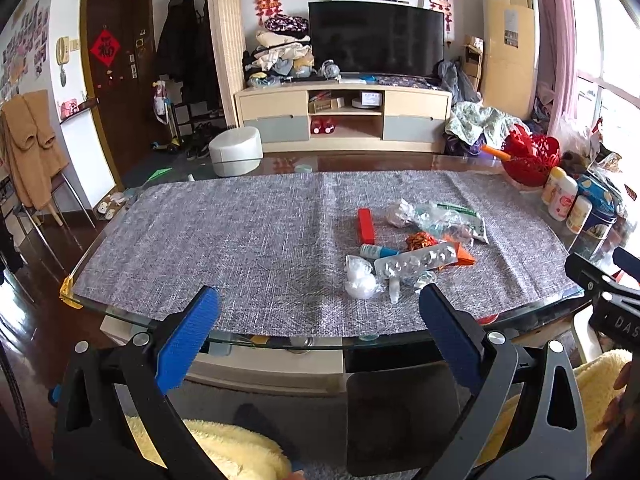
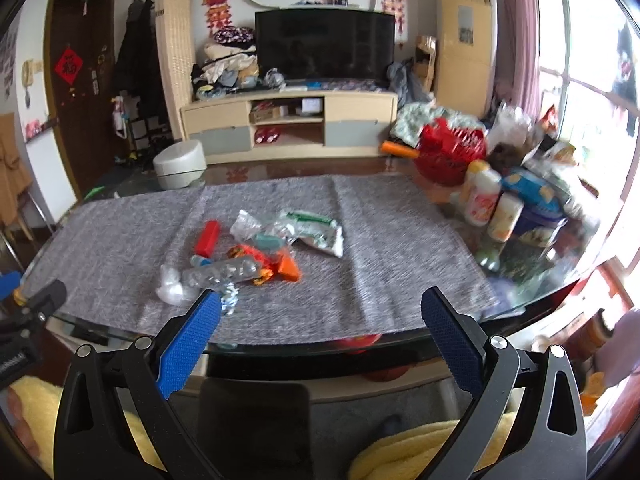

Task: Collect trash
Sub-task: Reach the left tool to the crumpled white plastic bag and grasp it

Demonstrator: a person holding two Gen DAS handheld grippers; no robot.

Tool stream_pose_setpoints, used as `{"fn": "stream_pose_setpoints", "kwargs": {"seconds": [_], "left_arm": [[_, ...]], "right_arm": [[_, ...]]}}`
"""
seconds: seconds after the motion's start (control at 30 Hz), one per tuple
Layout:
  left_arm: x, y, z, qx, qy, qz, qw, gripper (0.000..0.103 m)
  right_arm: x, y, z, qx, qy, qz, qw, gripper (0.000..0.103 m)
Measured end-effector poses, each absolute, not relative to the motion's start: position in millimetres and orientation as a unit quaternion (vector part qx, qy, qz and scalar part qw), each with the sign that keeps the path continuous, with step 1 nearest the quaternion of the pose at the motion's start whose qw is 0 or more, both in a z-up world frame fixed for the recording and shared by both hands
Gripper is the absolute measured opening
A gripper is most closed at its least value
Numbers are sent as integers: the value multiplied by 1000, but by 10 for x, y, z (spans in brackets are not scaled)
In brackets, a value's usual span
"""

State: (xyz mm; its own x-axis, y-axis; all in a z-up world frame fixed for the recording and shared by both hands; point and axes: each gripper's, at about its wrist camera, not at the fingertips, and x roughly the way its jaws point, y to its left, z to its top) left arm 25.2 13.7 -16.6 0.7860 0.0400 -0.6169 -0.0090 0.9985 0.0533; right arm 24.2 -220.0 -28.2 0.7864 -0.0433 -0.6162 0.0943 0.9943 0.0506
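Observation:
A heap of trash lies on the grey cloth (image 1: 240, 240) of a glass table: a red box (image 1: 365, 225), a silver blister pack (image 1: 416, 261), clear plastic wrap (image 1: 360, 280), an orange wrapper (image 1: 460, 255) and a green-printed bag (image 1: 460, 220). The same heap shows in the right wrist view, with the red box (image 2: 208, 237) and blister pack (image 2: 224, 272). My left gripper (image 1: 320, 300) is open and empty at the table's near edge, left of the heap. My right gripper (image 2: 320, 300) is open and empty, at the near edge right of the heap.
A red basket (image 1: 530, 160), bottles (image 1: 562, 198) and tins crowd the table's right end (image 2: 500, 208). A TV stand (image 1: 344, 120) and a white stool (image 1: 236, 151) stand beyond the table. Yellow fleece (image 1: 224, 452) lies below the grippers.

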Motion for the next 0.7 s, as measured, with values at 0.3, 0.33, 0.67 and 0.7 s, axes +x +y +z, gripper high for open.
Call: {"fn": "stream_pose_setpoints", "kwargs": {"seconds": [0.3,0.33,0.67,0.7], "left_arm": [[563,243,-559,22,385,10,923,95],[609,233,-629,33,393,9,919,95],[989,299,-990,49,441,-4,896,95],[1019,304,-1019,49,444,-7,894,94]], "right_arm": [[607,-2090,-717,31,391,-10,920,100],[664,-2063,-778,38,400,4,916,100],[1120,-1825,-1087,47,440,50,895,88],[1173,-1807,-1125,48,445,53,893,80]]}}
